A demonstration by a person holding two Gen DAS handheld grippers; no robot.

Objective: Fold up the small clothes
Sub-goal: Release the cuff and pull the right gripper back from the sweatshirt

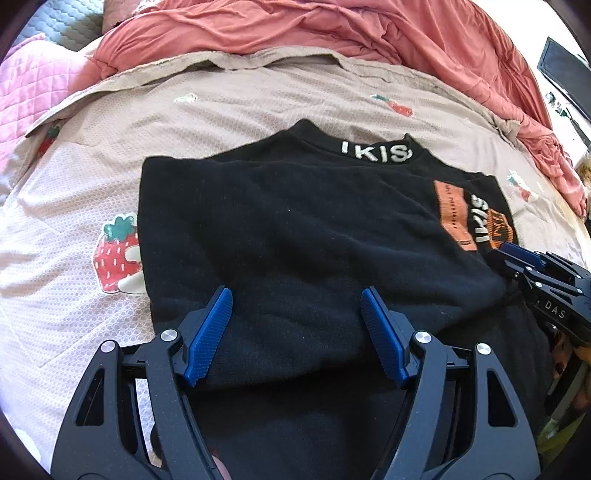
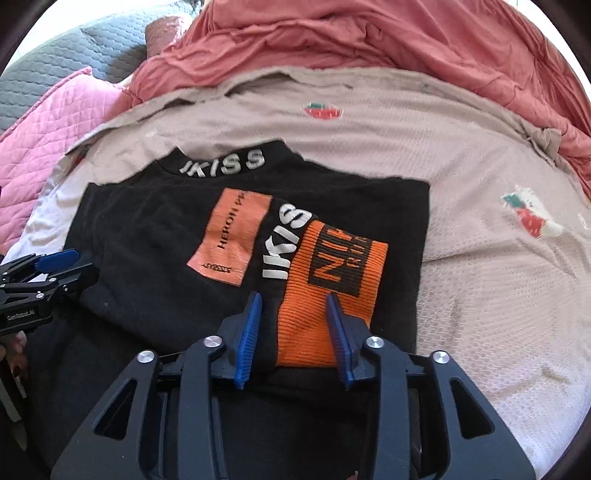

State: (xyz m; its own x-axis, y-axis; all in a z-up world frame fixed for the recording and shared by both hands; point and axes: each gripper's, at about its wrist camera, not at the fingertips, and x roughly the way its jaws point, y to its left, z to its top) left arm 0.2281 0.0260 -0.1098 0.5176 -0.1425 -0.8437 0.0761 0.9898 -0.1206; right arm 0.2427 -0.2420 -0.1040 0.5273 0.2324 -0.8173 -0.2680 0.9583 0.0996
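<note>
A small black top [image 1: 295, 236] with white "IKISS" lettering on the collar lies partly folded on the bed; it also shows in the right wrist view [image 2: 155, 258]. Its orange knit cuff [image 2: 325, 295] and orange patch [image 2: 232, 236] lie on top at its right side. My left gripper [image 1: 297, 325] is open over the top's near left part, holding nothing. My right gripper [image 2: 293, 328] is open, its fingers either side of the orange cuff's near end. The right gripper also shows in the left wrist view [image 1: 517, 258], at the top's right edge.
The top rests on a beige strawberry-print bedspread [image 1: 258, 96]. A rumpled salmon-red quilt [image 1: 332, 33] is heaped behind it. A pink quilted cushion [image 1: 33, 88] and a grey one [image 2: 74, 51] lie at the far left. A dark monitor [image 1: 561, 74] stands at the far right.
</note>
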